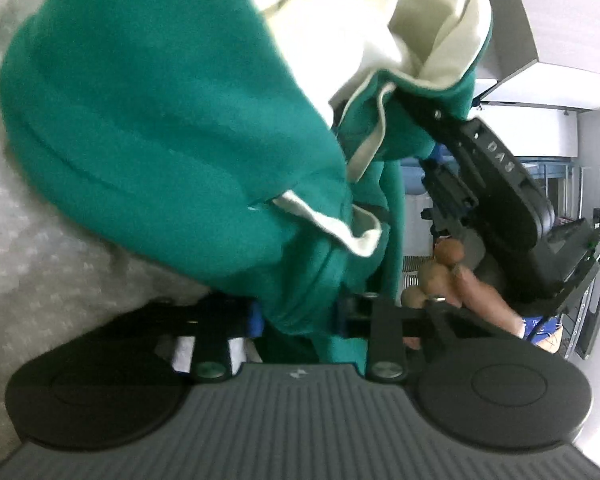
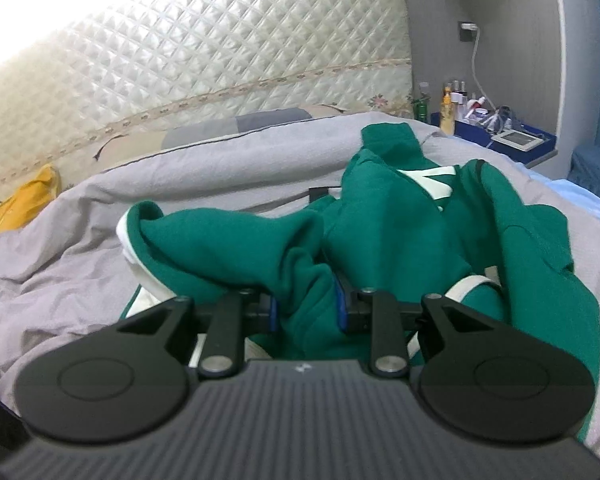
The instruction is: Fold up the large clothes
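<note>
Leftmost, yellow bag [image 2: 28, 196]: lying at the foot of the quilted headboard [image 2: 220, 40], beyond the bed's far edge.
Bed cover [image 2: 80, 248]: grey, rumpled, spread under everything in the right wrist view.
Green hoodie [image 2: 380, 220]: bunched in a heap on the bed cover, white trim and a white print showing; in the left wrist view hanging as one big green mass with cream lining [image 1: 420, 20] turned outward at the top.
Left tool [image 1: 300, 320]: pinching a fold of the green hoodie [image 1: 160, 120], cloth filling the narrow gap between the pads.
Right tool [image 2: 306, 306]: narrowly set, clamped on a thick ridge of the green fabric, blue pads pressed to either side.
Right tool seen from the left wrist camera [image 1: 500, 184]: black body to the right of the hanging cloth, its tip buried in the fabric.
Hand [image 1: 460, 280]: fingers wrapped below that black body.
Rightmost, nightstand [image 2: 512, 140]: blue tray with bottles and a small screen device, beside the bed.
</note>
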{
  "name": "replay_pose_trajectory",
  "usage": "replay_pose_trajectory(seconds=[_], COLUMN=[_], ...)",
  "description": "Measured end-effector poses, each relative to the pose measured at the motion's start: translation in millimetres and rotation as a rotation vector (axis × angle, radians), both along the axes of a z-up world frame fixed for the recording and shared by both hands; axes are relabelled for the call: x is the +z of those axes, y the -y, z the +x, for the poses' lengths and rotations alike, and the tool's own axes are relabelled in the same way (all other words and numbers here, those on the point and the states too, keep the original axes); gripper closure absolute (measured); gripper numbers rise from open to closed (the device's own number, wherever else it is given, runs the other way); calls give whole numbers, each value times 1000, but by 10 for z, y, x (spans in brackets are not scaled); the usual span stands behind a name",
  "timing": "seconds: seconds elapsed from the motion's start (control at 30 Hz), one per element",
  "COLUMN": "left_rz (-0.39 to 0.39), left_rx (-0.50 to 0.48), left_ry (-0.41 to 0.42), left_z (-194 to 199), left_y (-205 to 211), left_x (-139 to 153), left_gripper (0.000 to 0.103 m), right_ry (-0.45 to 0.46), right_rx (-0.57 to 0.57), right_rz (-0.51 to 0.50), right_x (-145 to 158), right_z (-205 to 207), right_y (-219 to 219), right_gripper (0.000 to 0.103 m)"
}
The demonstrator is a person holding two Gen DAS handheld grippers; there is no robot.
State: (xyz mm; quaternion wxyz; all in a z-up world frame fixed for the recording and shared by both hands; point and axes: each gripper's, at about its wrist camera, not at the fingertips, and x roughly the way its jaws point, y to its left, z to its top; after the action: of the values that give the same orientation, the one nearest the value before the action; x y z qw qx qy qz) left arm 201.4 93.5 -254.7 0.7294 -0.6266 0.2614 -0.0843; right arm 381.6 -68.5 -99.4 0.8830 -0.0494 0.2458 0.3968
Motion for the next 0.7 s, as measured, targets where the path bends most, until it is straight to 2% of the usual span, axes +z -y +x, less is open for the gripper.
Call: replay_pose_trajectory(seconds=[0.2,0.4,0.57,0.7], left_rz=[194,292,287,258], left_rx=[33,89,101,72], left_ry=[103,188,198,116], left_z=[-178,-620,-895,-718], left_y=[-226,-627,-872,-776], left_x=[515,934,1021,909], left_gripper=[80,80,80,78], right_ry=[25,39,53,57], right_rx=[-76,-123,-145,-161], right_rz=[38,105,139,82], right_x=[177,385,493,417], right_z=[-130,-415,-852,-998], right_y=[167,370,497,493], right_gripper=[76,77,77,77])
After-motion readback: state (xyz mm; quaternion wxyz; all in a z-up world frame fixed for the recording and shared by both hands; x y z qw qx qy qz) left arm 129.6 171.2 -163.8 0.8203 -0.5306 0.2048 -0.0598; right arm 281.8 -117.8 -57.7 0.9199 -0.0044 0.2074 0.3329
